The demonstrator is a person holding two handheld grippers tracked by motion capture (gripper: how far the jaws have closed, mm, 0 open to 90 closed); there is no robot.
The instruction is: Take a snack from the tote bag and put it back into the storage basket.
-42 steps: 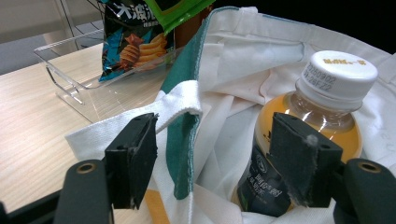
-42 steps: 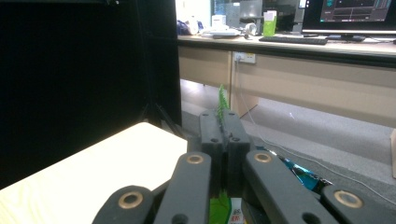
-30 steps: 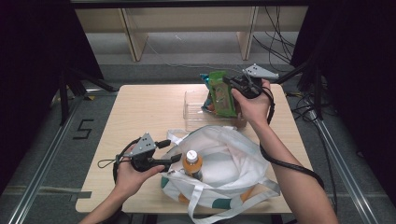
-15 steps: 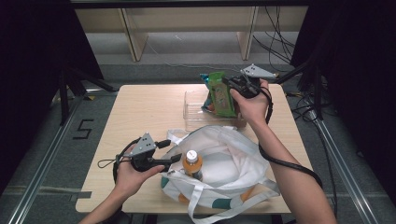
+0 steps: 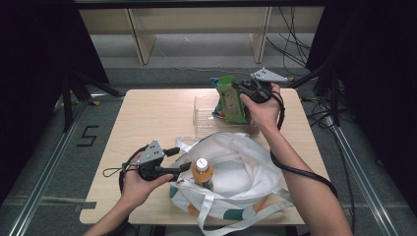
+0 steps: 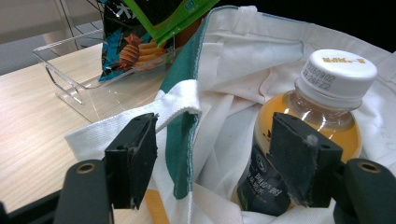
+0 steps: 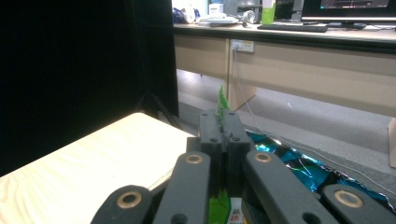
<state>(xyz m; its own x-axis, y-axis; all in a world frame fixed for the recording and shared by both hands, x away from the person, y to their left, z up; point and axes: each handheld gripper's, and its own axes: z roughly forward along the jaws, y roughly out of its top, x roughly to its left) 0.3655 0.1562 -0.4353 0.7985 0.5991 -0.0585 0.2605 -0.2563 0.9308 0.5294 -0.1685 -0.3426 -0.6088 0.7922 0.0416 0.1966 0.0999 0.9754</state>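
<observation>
My table (image 5: 147, 113) is pale wood grain, smooth and matt. The bag (image 5: 255, 162) on its near side is white woven cloth with a green cloth trim, soft and creased. The bottle (image 6: 308, 135) is clear glossy plastic with a matt white cap. The snack packet (image 5: 231, 98) is shiny printed foil. The stand (image 6: 84, 79) is clear, glossy plastic. My left tongs (image 6: 219, 158) carry matt black, slightly rough pads.

A black numeral "5" (image 5: 87, 136) is marked on the floor left of the table (image 5: 147, 118), and the bottle's white cap (image 6: 339, 70) carries printed digits reading roughly "2250902" over "20:28FZ2".
</observation>
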